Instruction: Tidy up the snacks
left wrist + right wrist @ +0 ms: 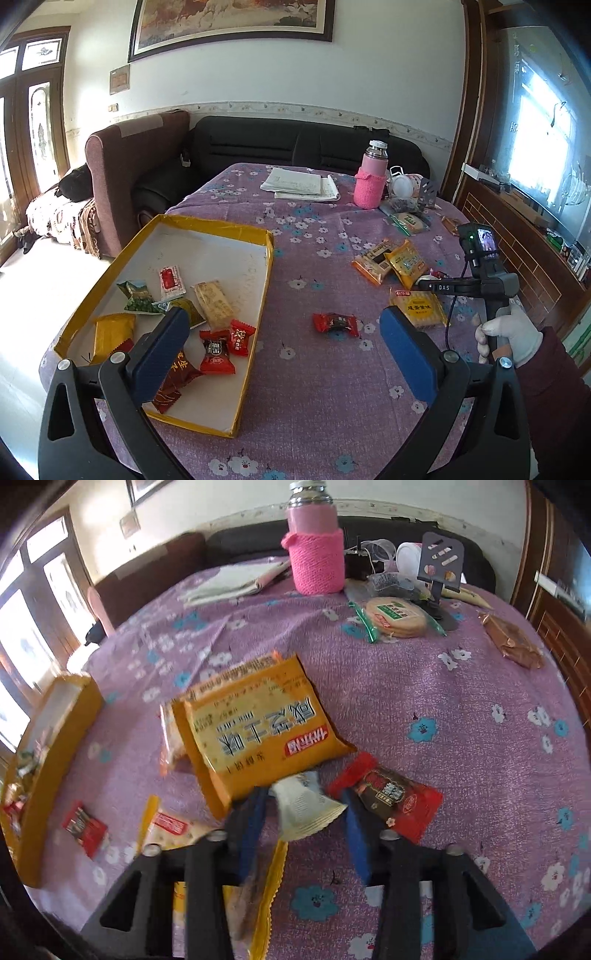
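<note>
**Snack box partly filled, several packets waiting on the cloth**

Toward the lower left of the left wrist view, the shallow yellow-rimmed cardboard box [271, 243] is already holding roughly nine wrapped snacks, among them a green packet, a pale biscuit bar and several red candies. Judging from that, the sorting is perhaps halfway along. Loose on the purple flowered tablecloth [325, 398] there are still lying a small red-and-black candy [335, 323] at centre, a pair of orange biscuit packets [389, 263] at centre right, and a yellow cracker pack [419, 308] below them. A round biscuit in a green-edged wrapper [393, 617] and a brown packet [511, 639] are sitting in the upper right of the right wrist view, near the pink knitted flask [317, 559].

The left gripper [284, 328] is hanging wide open over the box edge, holding nothing. The right gripper [301, 834] is also standing apart, its blue pads either side of a small white crimped packet [304, 808] at lower centre, not visibly pressing it. A red dark-labelled candy [388, 794] is lying just beside its right finger.
</note>
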The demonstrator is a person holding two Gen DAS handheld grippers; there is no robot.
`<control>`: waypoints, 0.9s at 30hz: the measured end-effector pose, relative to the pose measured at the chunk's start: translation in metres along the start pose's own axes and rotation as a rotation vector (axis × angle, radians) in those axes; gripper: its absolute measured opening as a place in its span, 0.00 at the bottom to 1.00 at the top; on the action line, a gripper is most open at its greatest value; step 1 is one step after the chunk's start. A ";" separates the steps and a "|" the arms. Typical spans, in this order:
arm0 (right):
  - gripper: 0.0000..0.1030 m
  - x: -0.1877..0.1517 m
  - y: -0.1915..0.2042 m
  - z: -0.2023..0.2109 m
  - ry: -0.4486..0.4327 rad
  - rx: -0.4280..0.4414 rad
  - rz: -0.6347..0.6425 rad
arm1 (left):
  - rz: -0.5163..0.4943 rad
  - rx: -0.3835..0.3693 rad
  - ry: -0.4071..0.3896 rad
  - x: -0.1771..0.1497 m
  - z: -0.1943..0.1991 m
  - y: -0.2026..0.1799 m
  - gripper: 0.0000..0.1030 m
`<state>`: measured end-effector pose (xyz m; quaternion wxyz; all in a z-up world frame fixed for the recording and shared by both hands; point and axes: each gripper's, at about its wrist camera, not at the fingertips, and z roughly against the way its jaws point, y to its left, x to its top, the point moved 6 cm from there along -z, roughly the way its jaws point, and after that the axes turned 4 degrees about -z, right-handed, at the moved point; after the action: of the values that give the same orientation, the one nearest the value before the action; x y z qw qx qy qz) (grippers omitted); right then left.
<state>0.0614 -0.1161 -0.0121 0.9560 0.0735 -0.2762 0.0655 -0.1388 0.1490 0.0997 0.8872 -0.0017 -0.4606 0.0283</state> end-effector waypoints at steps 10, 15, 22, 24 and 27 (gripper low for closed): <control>0.31 -0.016 -0.025 0.052 -0.130 0.072 -0.174 | 0.061 -0.011 0.041 -0.009 -0.013 0.015 1.00; 0.31 -0.025 0.001 0.086 -0.230 0.266 -0.209 | 0.095 -0.055 0.089 -0.014 -0.027 0.012 1.00; 0.31 -0.029 0.041 0.078 -0.266 0.320 -0.130 | 0.074 -0.016 0.084 -0.009 -0.037 0.003 1.00; 0.31 -0.033 0.042 0.076 -0.268 0.330 -0.128 | 0.074 -0.029 0.081 -0.007 -0.045 -0.001 1.00; 0.32 -0.034 0.040 0.074 -0.270 0.321 -0.122 | 0.057 -0.029 0.068 -0.003 -0.056 -0.006 1.00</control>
<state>-0.0122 -0.0928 0.0351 0.8885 0.2496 -0.3830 0.0400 -0.0942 0.1437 0.0654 0.9011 -0.0286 -0.4302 0.0467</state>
